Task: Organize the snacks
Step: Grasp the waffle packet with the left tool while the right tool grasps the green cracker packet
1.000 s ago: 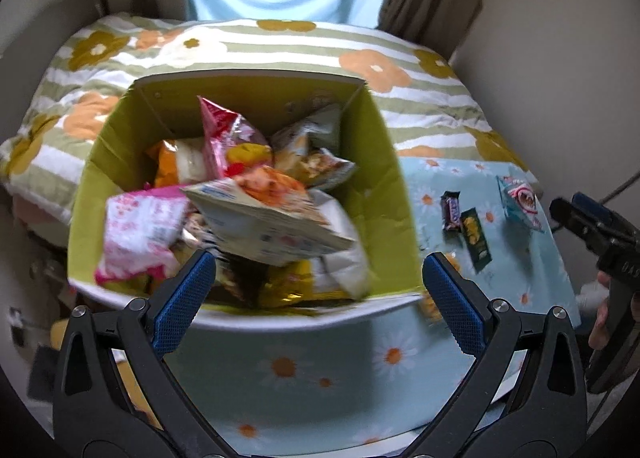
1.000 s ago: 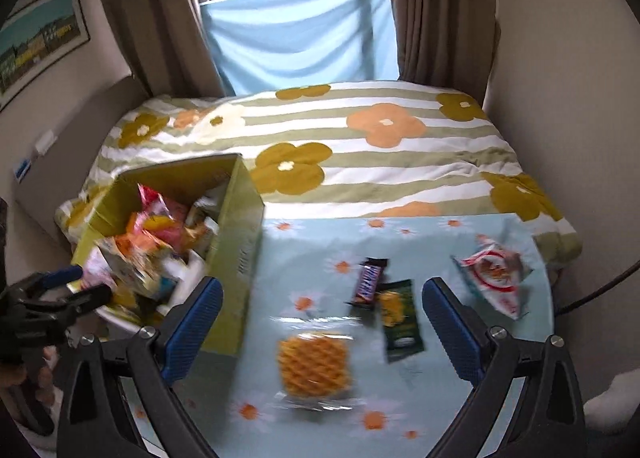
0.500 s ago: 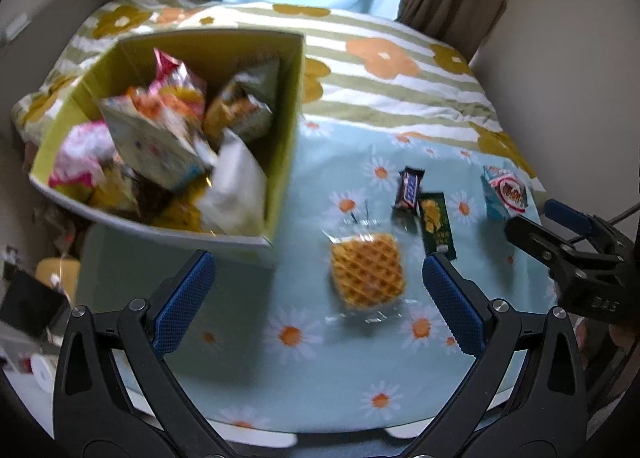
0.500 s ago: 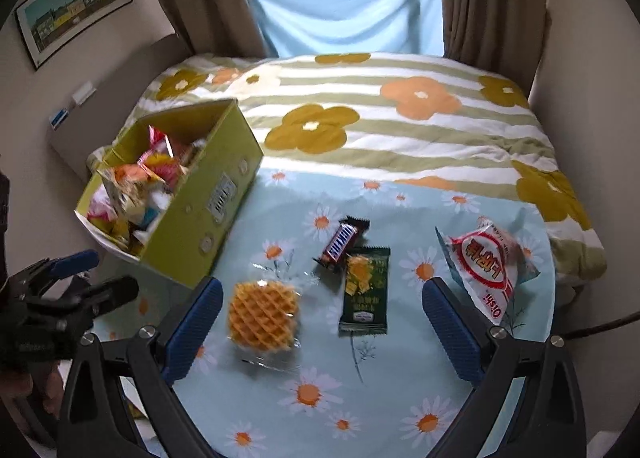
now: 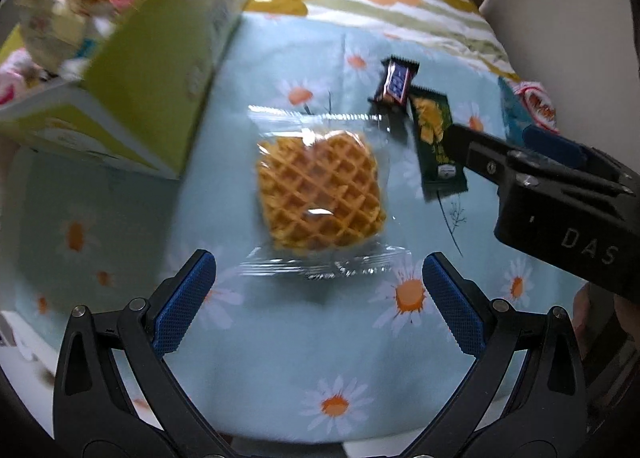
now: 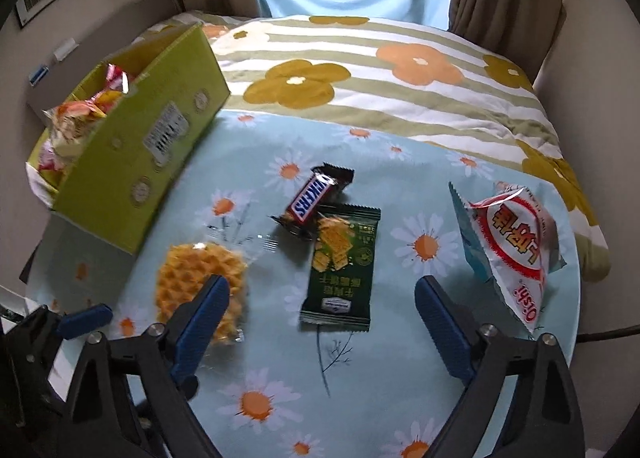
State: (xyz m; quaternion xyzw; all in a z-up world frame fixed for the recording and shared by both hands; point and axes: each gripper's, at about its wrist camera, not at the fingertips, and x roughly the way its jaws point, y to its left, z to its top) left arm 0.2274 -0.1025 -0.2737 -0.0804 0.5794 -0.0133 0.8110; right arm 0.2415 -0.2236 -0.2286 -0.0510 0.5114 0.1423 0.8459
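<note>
Desk stock: waffle (image 5: 320, 194) centre, bar (image 6: 314, 198) and cracker pack (image 6: 340, 262) at 1 o'clock, box (image 6: 132, 162) at 10; left tool (image 5: 316, 298) spread over waffle, right tool (image 6: 320, 322) empty, closing, likely for boxing.

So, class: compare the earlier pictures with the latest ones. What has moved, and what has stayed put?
Both tongs have come down toward the table; the left tongs swung from the yellow box to the waffle. The right tongs, over the green packet, are closing, nothing gripped. Every snack lies as before.
</note>
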